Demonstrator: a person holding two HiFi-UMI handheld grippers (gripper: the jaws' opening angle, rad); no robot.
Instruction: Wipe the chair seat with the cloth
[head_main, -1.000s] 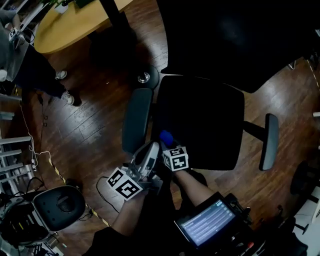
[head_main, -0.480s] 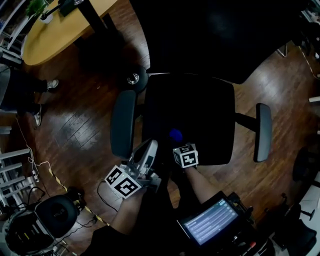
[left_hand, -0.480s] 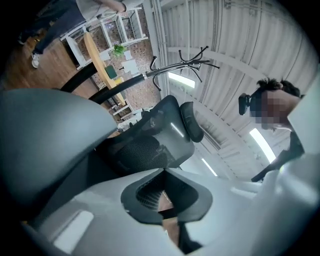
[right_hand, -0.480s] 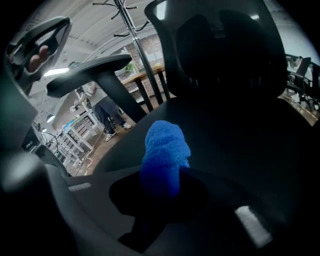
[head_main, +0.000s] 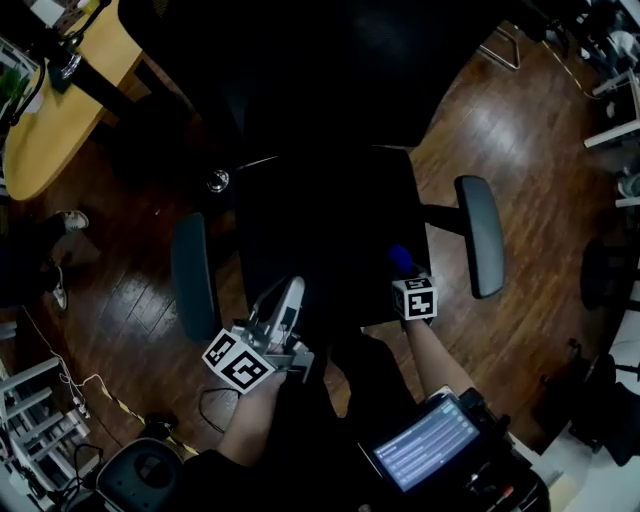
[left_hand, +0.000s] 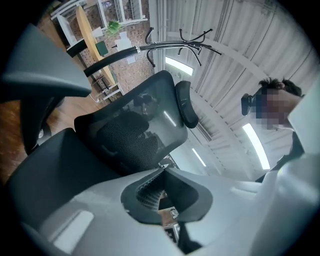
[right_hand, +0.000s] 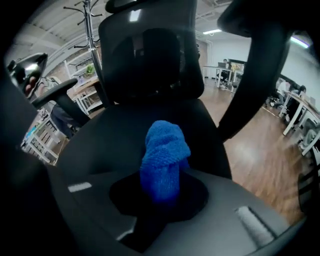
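Blue against black: clamping the bunched cloth (right_hand: 165, 160) tight in the right gripper (right_hand: 165, 194), leaving its free end sticking up past the jaws. Holding it over the front right part of the dark chair seat (head_main: 320, 225), near the edge, without showing whether cloth and seat are touching. Holding the left gripper (head_main: 288, 295) at the seat's front left edge, jaws pressed together on nothing, looking up at the mesh backrest (left_hand: 130, 135). Flanking the seat with a grey left armrest (head_main: 192, 275) and right armrest (head_main: 480, 235), the latter standing just beside the cloth. Ringing the chair with brown plank floor (head_main: 520, 130), a pale wooden table (head_main: 40, 130) at far left and a lit screen (head_main: 420, 445) below. Showing a coat rack (left_hand: 185, 42) behind the backrest.
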